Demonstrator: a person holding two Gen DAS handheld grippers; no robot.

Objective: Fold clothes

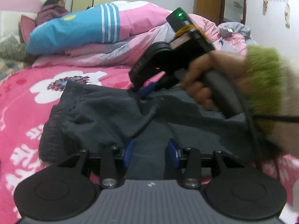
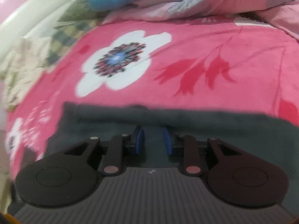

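A dark grey garment lies rumpled on the pink flowered blanket. My left gripper hovers low over the garment's near part, open, its blue pads wide apart and nothing pinched. A hand in a fuzzy green sleeve holds my right gripper, whose blue tips touch the garment's far middle. In the right wrist view that gripper is open with a narrower gap, and the dark garment lies under and between its pads. The garment's far edge runs just beyond them.
Folded pink and blue quilts are piled at the back of the bed. A person lies at the head end by pillows. A checked cloth hangs at the bed's left side. Bare blanket stretches beyond the garment.
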